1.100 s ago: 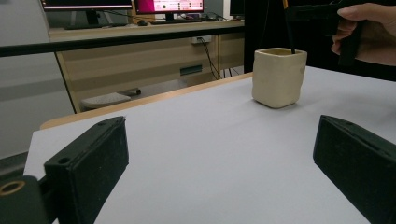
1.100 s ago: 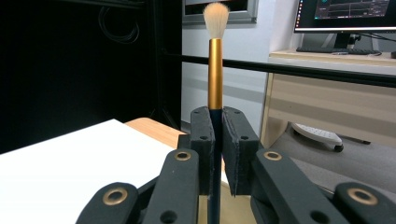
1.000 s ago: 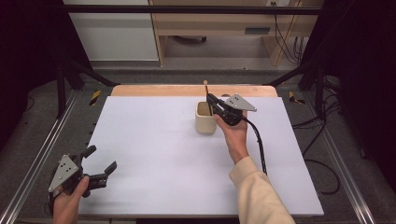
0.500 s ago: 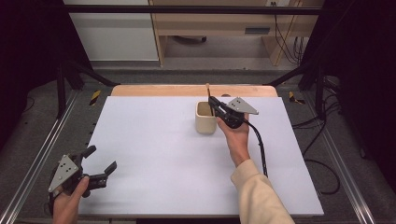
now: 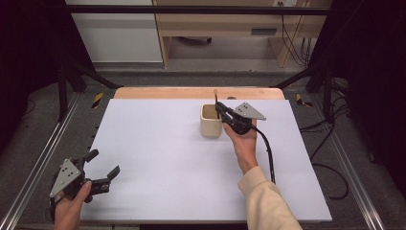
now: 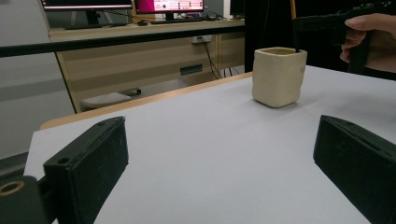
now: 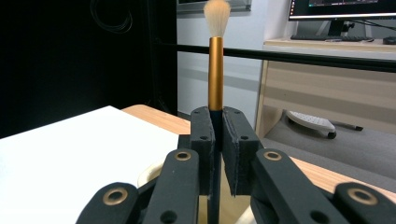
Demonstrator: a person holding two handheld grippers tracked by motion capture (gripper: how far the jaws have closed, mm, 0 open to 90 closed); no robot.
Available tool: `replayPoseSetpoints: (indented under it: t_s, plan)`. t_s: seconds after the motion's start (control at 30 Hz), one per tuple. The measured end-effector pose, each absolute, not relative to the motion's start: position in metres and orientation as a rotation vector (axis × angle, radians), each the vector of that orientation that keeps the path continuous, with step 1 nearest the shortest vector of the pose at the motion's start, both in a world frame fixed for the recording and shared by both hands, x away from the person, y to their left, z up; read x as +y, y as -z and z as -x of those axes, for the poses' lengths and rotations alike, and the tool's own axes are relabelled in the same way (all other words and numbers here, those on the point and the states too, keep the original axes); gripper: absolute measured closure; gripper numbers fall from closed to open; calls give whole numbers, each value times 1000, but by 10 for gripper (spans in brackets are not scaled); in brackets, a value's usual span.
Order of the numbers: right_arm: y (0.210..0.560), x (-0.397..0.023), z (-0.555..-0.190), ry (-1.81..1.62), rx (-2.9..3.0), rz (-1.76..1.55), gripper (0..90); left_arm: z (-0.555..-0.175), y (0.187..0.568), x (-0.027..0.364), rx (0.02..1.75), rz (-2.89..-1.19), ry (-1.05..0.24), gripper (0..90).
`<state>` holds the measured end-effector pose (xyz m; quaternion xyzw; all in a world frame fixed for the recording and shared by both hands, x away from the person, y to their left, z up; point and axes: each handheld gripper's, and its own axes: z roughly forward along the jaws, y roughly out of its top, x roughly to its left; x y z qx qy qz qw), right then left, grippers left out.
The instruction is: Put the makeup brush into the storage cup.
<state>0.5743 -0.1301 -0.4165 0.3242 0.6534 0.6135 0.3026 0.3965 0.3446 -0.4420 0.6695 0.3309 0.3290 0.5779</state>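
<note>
A: What is being seen to change against a second ago?

B: Very little. The brush is being shown a touch further over the cup in the high view than before; the cup itself is not being moved. The left gripper is being kept at the near left corner of the white table top, same as earlier.

A: Tool state?

B: Right gripper: jaws are being pressed together on the brush's dark handle, just below the gold ferrule. Left gripper: jaws are being held spread, nothing between them, bare table being seen through the gap in the left gripper view.

A: Meaning for the work?

B: Judged as the final lowering: the brush is being positioned in the cup's mouth, release not yet made.

A: Orientation?

B: Long axis is being held close to upright. Pale bristles are being pointed up, handle end being directed down into the cup. In the left gripper view a thin dark shaft is being seen entering the cup at its rim; how deep it is being seated cannot be told.
</note>
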Motion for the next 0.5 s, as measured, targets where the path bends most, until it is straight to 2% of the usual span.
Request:
replayPoseSetpoints:
  t_s: [0.3,0.33,0.5]
  plan:
    - [417,-129,-573,-1607,1768,-848,830,-396,442,345,776,-1565,-769,23]
    - [418,-129,-573,-1613,1780,-844,796,-396,442,345,775,-1565,-769,23]
    - [417,-132,-565,-1612,1800,-875,441,-397,442,345,776,-1564,-770,22]
